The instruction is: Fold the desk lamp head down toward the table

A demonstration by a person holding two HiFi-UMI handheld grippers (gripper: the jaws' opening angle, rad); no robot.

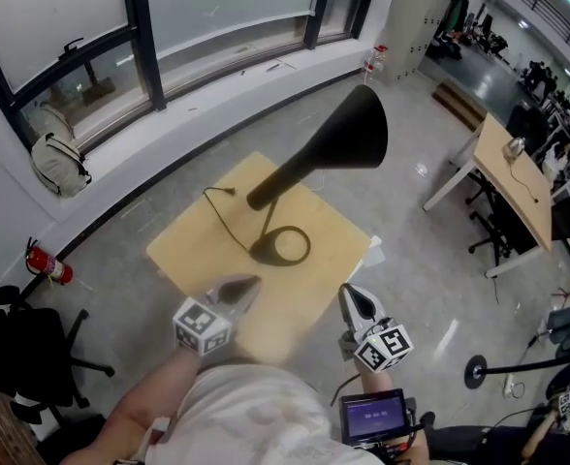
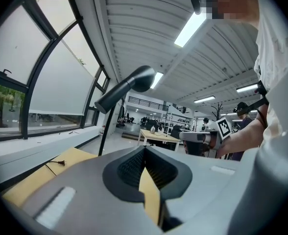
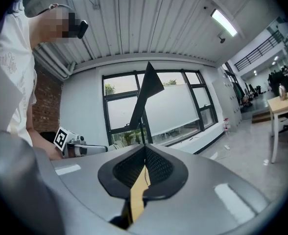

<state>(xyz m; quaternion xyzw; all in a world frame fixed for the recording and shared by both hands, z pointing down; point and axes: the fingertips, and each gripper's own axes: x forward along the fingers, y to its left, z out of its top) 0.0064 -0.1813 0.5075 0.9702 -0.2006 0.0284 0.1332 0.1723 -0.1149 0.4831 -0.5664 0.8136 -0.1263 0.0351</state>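
Overhead, we note the desk lamp [image 1: 309, 163] standing on a small wooden table [image 1: 193, 250] near the window [image 1: 217, 8]. Its ring base [image 1: 262, 251] sits about mid-table. The lamp head [image 1: 355, 129], a black cone, is raised high above the tabletop on a slanted neck, with the wide mouth turned up and to the right. The cord [image 1: 219, 223] loops off the base across the wood and ends in a loose plug [image 1: 229, 191] lying on the table. The left gripper [image 1: 246, 287] hovers over the table's near edge, level, pointing toward the lamp and well short of it. In its own view we see the jaws pressed together with nothing between them, and the lamp head [image 2: 134, 81] up ahead above a thin stem. The right gripper [image 1: 349, 293] hangs just off the near right edge of the table, also clear of the lamp. Its own view shows the jaws closed and empty, with the lamp head [image 3: 149, 84] dark against the glass. Each gripper view catches the other gripper off to one side, marker cube showing. Round about, we log a backpack [image 1: 57, 163] on the sill, a fire extinguisher [image 1: 47, 264] by the wall, and a long desk [image 1: 513, 177] to the right.
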